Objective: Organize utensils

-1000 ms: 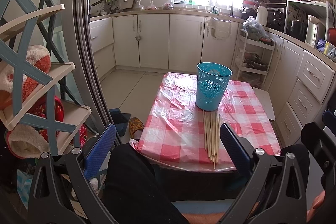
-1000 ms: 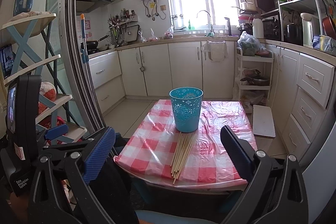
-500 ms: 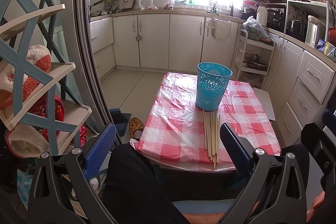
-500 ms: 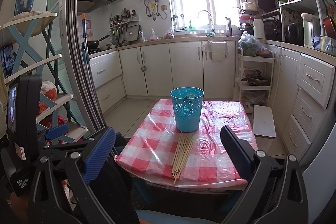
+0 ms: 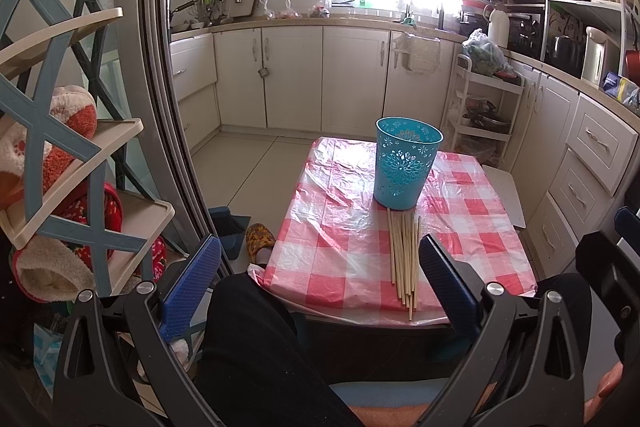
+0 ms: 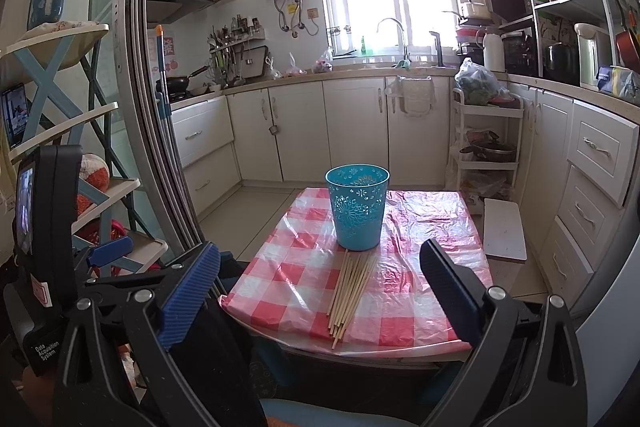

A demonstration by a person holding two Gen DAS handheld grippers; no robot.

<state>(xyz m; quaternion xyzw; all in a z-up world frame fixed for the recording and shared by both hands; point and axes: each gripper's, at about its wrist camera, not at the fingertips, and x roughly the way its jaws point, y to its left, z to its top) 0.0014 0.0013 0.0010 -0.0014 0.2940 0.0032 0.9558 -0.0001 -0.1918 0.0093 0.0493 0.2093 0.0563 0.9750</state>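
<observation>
A bundle of thin wooden chopsticks [image 5: 404, 259] lies loose on a glossy red-checked tablecloth [image 5: 344, 227], tips touching a perforated turquoise plastic cup [image 5: 406, 163] at frame center. The left gripper [image 5: 320, 277] and right gripper [image 6: 320, 277], fingers spread and empty, hover short of the table's near edge.

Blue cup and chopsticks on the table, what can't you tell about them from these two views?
- Blue cup: its bottom inside is hidden by its own wall in both views.
- Chopsticks: exact count unclear in the right wrist view, they overlap; the left wrist view is no clearer.
- Table: its legs are hidden behind both open grippers.
</observation>
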